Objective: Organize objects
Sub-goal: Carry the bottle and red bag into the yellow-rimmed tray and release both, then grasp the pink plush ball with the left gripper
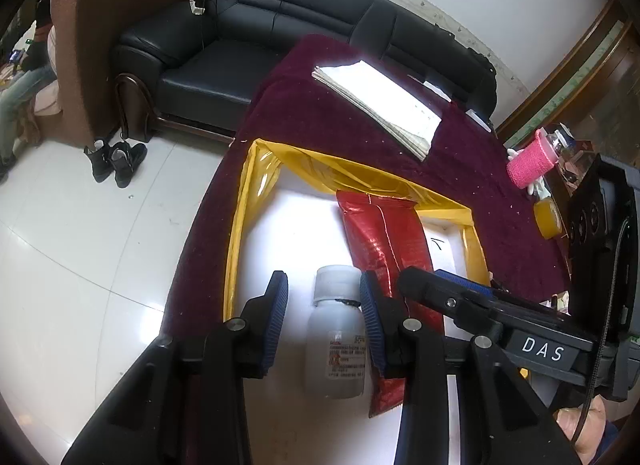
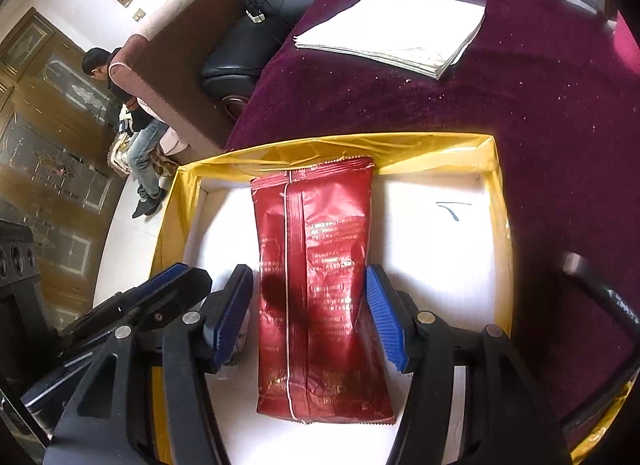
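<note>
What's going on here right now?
A person is sorting things into a yellow-rimmed box on a maroon cloth. The left claw straddles a white bottle lying in the box, pads not pressing it. The right claw sits open around a red packet lying flat beside the bottle. Both things look set down inside. A paper stack lies farther back on the cloth.
</note>
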Motion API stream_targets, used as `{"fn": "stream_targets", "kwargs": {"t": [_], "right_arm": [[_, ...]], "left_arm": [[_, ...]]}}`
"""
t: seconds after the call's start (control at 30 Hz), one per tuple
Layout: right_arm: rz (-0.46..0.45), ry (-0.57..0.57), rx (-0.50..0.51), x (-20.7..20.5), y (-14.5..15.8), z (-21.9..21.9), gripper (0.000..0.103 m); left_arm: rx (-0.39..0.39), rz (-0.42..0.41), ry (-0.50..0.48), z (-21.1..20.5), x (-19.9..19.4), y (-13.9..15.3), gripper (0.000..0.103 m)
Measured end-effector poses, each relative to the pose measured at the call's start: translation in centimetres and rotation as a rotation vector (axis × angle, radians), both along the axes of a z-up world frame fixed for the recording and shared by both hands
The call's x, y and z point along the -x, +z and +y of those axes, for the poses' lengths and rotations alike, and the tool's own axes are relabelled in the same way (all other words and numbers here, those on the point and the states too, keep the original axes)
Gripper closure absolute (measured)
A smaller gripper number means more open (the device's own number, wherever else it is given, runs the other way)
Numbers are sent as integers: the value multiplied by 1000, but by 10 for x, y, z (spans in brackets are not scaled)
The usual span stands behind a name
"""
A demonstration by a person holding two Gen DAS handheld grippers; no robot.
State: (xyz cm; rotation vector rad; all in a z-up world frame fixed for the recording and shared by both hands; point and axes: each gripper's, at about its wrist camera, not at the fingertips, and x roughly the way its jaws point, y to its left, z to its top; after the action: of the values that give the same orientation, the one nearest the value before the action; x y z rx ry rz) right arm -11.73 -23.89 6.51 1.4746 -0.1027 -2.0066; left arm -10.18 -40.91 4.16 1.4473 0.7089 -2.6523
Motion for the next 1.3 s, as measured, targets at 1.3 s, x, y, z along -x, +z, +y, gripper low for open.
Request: {"fn": "stream_targets", "kwargs": {"t": [1.3], "right_arm": [[194, -63, 323, -169, 27, 338, 36]], "left_arm": [[252, 148, -552, 287, -154, 7, 51]]}}
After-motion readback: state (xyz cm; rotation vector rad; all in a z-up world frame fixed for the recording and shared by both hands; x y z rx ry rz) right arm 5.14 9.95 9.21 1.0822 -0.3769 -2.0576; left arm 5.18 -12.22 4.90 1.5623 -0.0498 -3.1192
